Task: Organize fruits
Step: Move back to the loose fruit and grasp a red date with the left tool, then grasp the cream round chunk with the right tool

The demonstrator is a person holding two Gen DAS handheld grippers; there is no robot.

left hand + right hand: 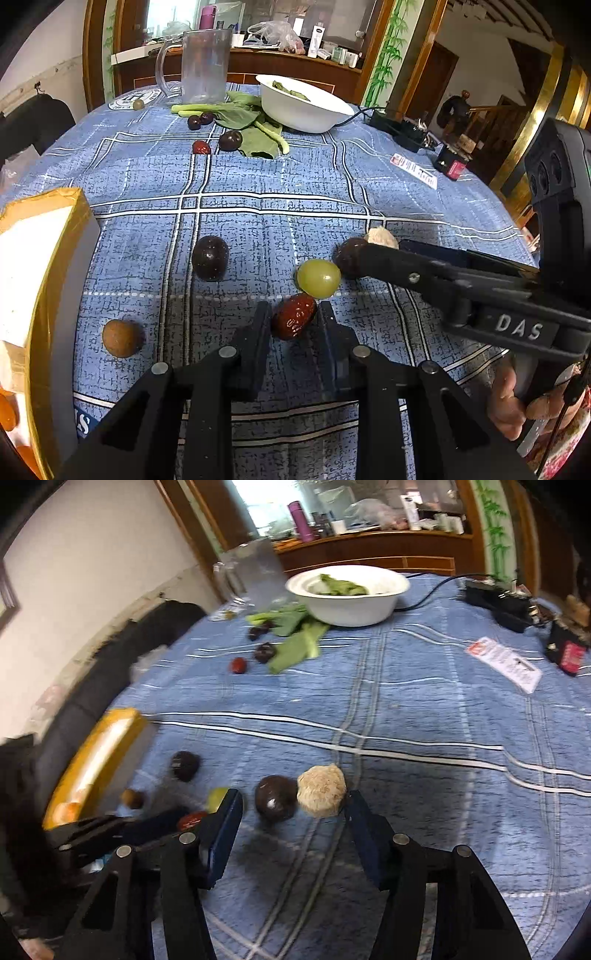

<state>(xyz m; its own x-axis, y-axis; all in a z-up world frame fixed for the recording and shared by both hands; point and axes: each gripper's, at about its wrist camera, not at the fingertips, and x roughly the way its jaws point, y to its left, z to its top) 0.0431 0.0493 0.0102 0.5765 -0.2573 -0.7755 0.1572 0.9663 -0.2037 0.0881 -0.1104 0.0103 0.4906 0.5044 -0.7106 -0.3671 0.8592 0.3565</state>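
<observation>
My left gripper [293, 314] is open, its jaws on either side of a red jujube [294, 320] lying on the blue checked tablecloth [258, 192]. A green grape [318, 277] lies just beyond it. A dark plum [209, 257] and a brown longan [122, 338] lie to the left. My right gripper [293, 801] is open, its jaws flanking a dark plum [275, 802] and a pale peeled fruit [322, 791]. It also shows in the left wrist view [373, 258], where its lower tip and gap are hidden behind the near finger.
A yellow-rimmed box [37, 280] stands at the left edge. At the far side sit a white bowl [306, 107] of greens, loose leaves [251, 125], a clear mug [203, 66], more dark fruits [229, 140] and a red jujube [201, 147]. A power strip [399, 127] and card [413, 170] lie right.
</observation>
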